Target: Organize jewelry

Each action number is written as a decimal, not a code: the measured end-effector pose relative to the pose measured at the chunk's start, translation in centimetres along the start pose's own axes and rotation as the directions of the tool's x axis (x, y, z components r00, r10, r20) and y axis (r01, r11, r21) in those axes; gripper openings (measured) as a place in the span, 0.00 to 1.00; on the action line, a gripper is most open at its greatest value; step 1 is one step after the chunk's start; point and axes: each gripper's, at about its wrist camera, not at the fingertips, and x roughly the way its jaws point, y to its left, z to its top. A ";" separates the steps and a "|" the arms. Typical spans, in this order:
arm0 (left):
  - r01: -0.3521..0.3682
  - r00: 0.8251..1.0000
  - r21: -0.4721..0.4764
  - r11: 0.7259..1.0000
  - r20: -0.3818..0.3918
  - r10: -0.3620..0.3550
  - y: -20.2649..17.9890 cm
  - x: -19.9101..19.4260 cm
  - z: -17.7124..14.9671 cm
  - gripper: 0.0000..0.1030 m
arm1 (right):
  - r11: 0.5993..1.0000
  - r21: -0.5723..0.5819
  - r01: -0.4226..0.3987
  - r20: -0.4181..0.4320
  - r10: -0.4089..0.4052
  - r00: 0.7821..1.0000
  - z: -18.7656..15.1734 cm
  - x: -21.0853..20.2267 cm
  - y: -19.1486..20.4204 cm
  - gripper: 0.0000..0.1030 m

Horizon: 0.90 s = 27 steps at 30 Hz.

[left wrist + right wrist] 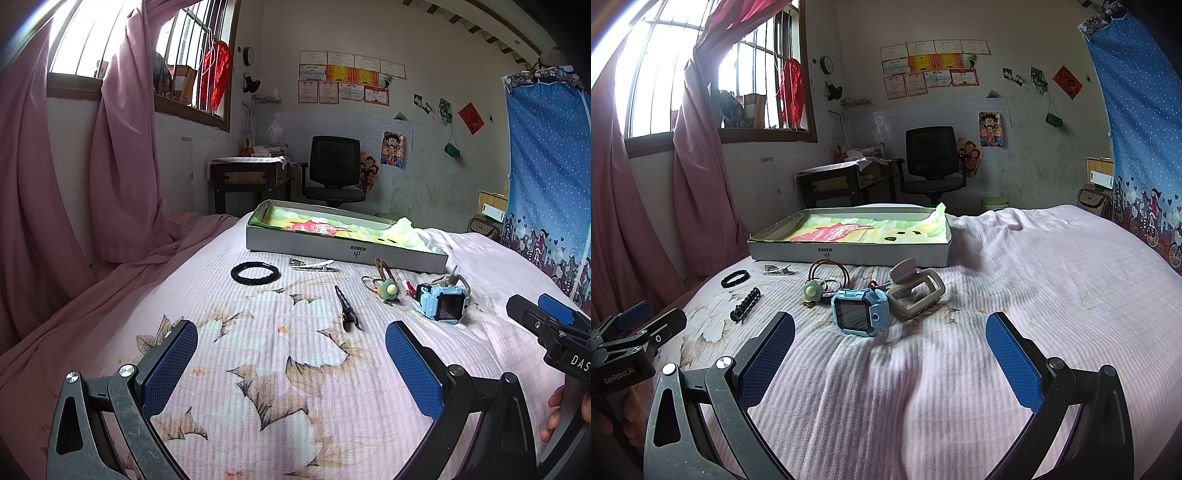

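Nearest to me, both pairs of blue-padded fingers stand spread wide over the floral bedspread (280, 369), holding nothing: my left gripper (291, 354) low over the flower print, my right gripper (890, 347) over plainer pink cloth further right. Each camera catches the other tool at its edge; a bit of my hand (557, 413) shows at the right edge of the left view.

Only the right view shows the beige claw clip (916, 291) whole, lying just right of the blue watch (860, 310) and touching it; from the left it is mostly hidden behind the watch (443, 301). The left view gives the clearer look at the silver clip (314, 264), its long axis running left to right just before the box.

The black hair clip (347, 308) lies with its long axis near to far, tilted slightly. The black braided bracelet (255, 272) lies flat to the far left. Brown hair ties with a green flower bobble (812, 291) sit left of the watch. Beyond them all the shallow grey box (849, 254), lined with a colourful cloth, sits crosswise on the bed, with none of these pieces inside.
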 end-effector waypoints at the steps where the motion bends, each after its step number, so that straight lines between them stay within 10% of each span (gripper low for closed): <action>1: 0.000 1.000 0.000 1.000 0.000 0.000 0.0 0.0 0.0 0.99 | 1.000 0.000 0.000 -0.001 0.000 1.000 0.0 0.0 0.0 0.99; 27: 0.109 0.971 0.005 0.994 -0.215 -0.105 -0.7 5.9 2.1 0.94 | 0.996 0.006 -0.086 -0.166 0.086 0.982 2.2 5.1 0.0 0.98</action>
